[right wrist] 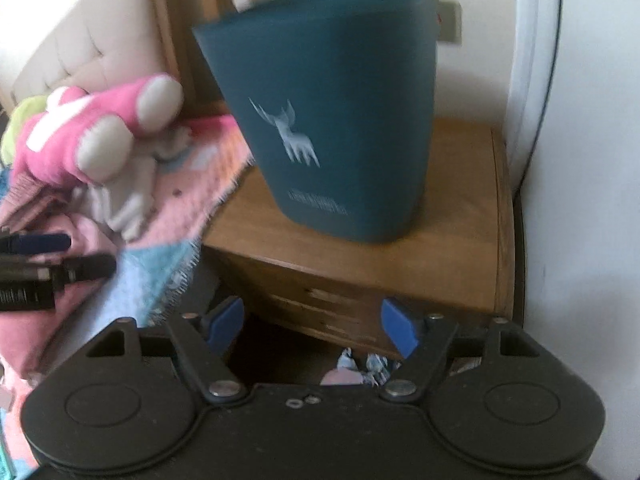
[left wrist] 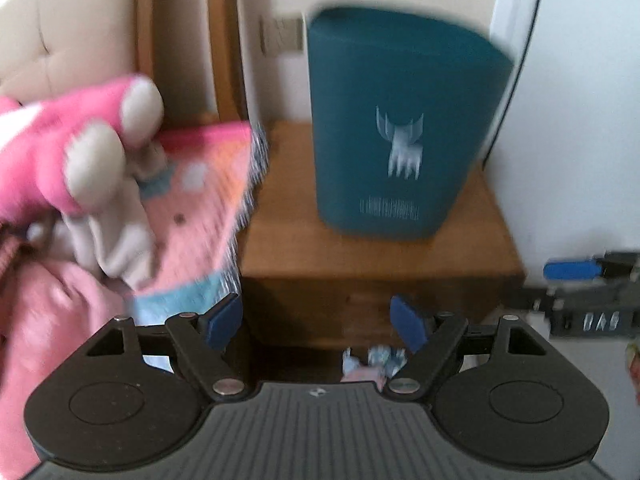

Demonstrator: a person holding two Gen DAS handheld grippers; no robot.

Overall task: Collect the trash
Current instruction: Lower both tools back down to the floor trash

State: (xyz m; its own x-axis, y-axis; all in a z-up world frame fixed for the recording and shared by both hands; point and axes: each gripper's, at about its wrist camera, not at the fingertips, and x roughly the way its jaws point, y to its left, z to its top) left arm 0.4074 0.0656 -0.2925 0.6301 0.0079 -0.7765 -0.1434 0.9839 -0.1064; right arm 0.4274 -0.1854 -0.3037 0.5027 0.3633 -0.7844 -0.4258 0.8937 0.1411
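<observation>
A teal bin with a white deer print stands on a wooden nightstand, well back from its front edge, leaving bare wood before it. A fringed pink blanket under a pink plush toy overlaps the nightstand's left edge. The left gripper and right gripper both gape with nothing between the pads. Below the nightstand's front lies what may be crumpled trash (blurred, half hidden).

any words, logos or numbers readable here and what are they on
Nothing reads clearly.
Teal bin: white deer figure, with a line of lettering beneath, too blurred to read.
Right gripper, seen from the left wrist: white marks on its side, too blurred to read.
</observation>
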